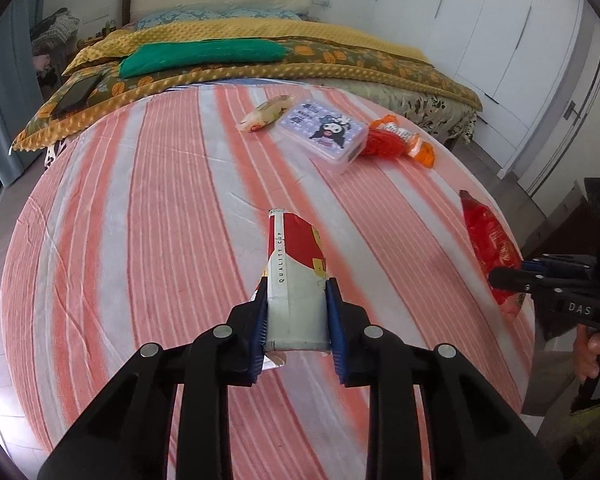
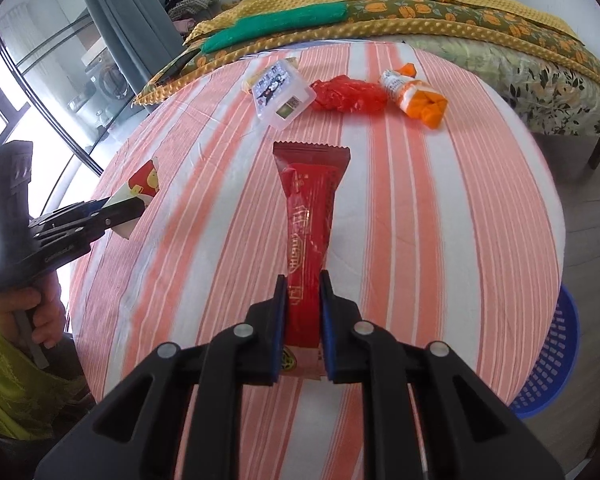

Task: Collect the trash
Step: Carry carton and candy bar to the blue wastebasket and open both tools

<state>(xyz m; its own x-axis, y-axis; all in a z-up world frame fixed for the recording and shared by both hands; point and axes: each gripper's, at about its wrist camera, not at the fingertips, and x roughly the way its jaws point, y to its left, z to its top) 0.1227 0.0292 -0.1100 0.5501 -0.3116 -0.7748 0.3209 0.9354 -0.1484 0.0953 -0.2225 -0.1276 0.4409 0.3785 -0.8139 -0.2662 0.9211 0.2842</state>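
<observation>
Left gripper [image 1: 298, 304] clamped on the base of a flattened paper cup [image 1: 296, 272]; the cup's long axis runs straight ahead of the blue pads [image 1: 336, 320], rim end away, above the striped tablecloth [image 1: 160, 200]. Right gripper [image 2: 304, 320] closed on the lower end of a red snack wrapper [image 2: 308, 216], which extends lengthwise forward, its crimped end farthest from the jaws. Beyond: a clear plastic box [image 2: 282, 92], a crumpled red bag [image 2: 346, 94], an orange packet [image 2: 416, 98]. Blue basket [image 2: 552, 356] beside the table's right edge.
</observation>
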